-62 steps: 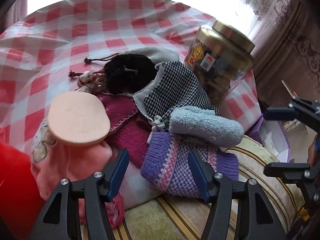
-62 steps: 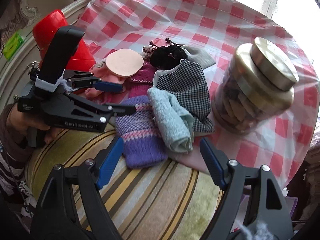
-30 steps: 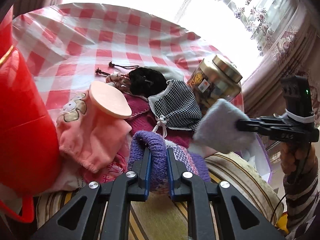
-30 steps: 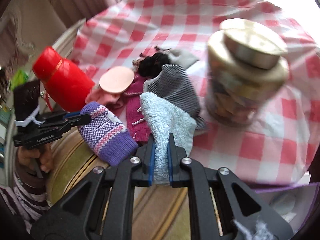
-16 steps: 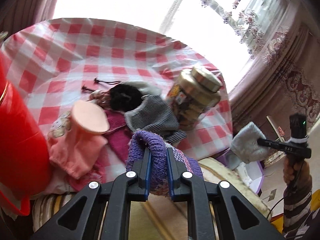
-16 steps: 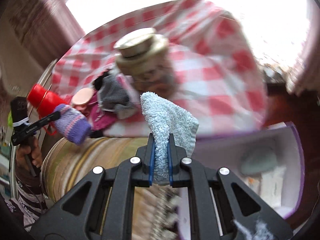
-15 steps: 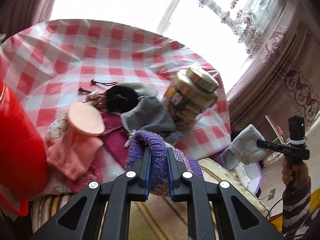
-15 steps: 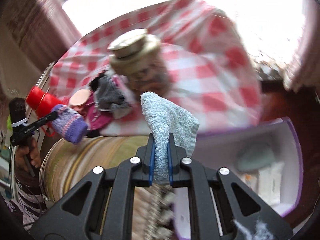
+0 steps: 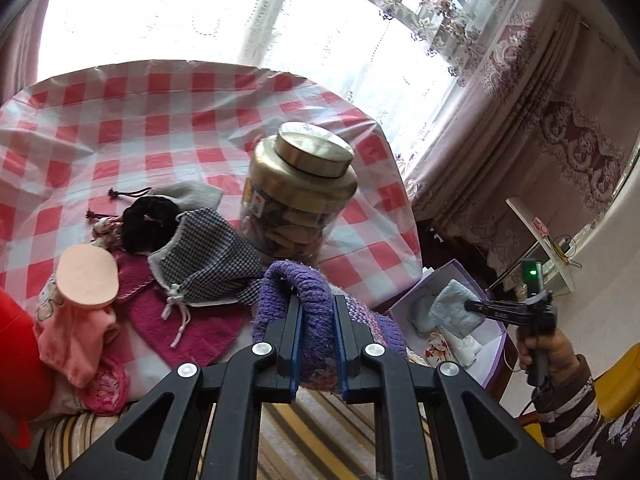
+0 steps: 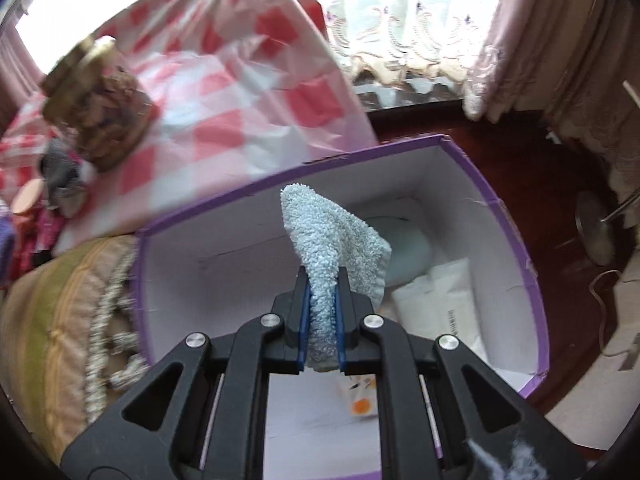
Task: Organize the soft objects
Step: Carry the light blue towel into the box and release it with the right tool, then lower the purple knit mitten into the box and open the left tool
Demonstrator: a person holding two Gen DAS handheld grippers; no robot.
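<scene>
In the left wrist view, I am pinching the purple knitted piece (image 9: 308,300) in the left claw (image 9: 316,344), the pads pressed into a thick fold of it, and holding it above the near edge of the surface (image 9: 160,120) with its checked cloth. It is bulging out soft and loose around the pads, so I am judging it light, floppy and grippy rather than slippery; a fold is the right place to take it. Other soft things are lying heaped on the surface: a checked pouch (image 9: 208,260), a magenta knit (image 9: 192,328), a pink cloth (image 9: 76,340), beside a gold-lidded jar (image 9: 300,192). Off to the right I am seeing the right claw (image 9: 468,306) over the purple box (image 9: 492,356).

In the right wrist view, the right claw (image 10: 322,320) is squeezing the pale blue terry cloth (image 10: 332,240) by a doubled edge, and the cloth is hanging over the open purple box (image 10: 460,148), which already holds a pale rounded item and white packets. The cloth looks fluffy and weightless; I am expecting it to drop limp once let go, perhaps clinging to the pads.
</scene>
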